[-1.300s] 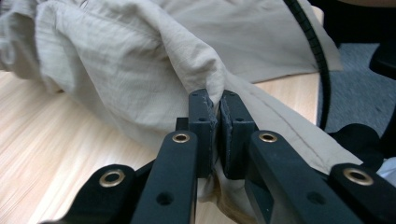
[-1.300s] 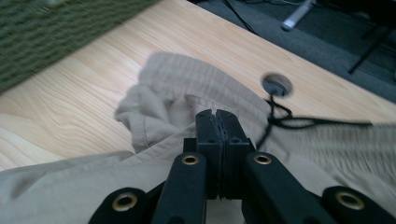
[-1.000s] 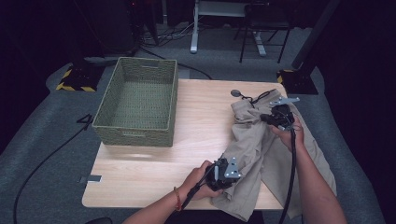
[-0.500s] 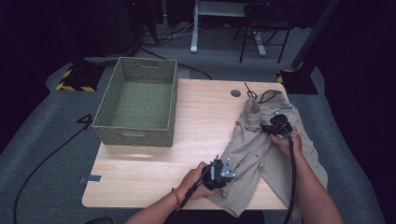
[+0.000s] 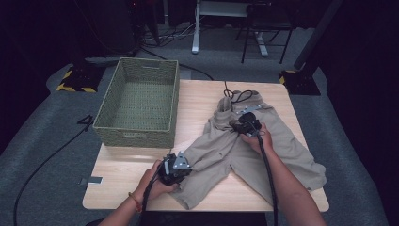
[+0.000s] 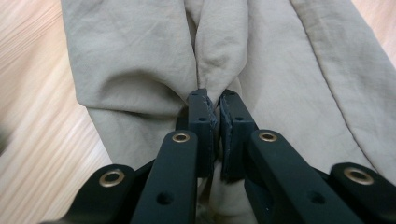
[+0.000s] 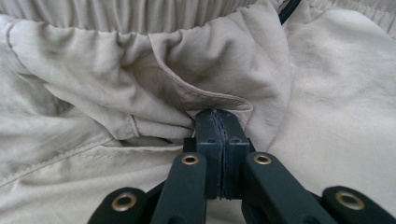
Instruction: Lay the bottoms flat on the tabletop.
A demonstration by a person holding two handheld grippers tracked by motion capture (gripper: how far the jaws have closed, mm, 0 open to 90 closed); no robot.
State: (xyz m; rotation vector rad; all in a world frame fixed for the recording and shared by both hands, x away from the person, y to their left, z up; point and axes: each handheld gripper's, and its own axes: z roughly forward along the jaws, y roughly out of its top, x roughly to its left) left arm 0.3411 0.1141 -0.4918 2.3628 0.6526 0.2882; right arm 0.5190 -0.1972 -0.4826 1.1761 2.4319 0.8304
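A pair of beige trousers (image 5: pixel 277 141) lies spread on the right half of the wooden table (image 5: pixel 127 183), waistband toward the far edge, legs toward the person. My left gripper (image 5: pixel 181 165) is shut on a pinched fold of the left trouser leg (image 6: pixel 215 60), near the hem. My right gripper (image 5: pixel 237 126) is shut on a fold of cloth (image 7: pixel 219 100) just below the elastic waistband (image 7: pixel 140 16). A black drawstring (image 5: pixel 237 96) lies at the waistband.
A woven green basket (image 5: pixel 141 101) stands empty on the table's far left. The right trouser leg (image 5: pixel 301 165) reaches the table's right front corner. Bare wood lies between basket and trousers. Dark floor, cables and chair legs surround the table.
Both hands have pulled the trousers to the left and toward the table's middle. The bunched cloth has opened out flat, with both legs spread apart. Both grips have held.
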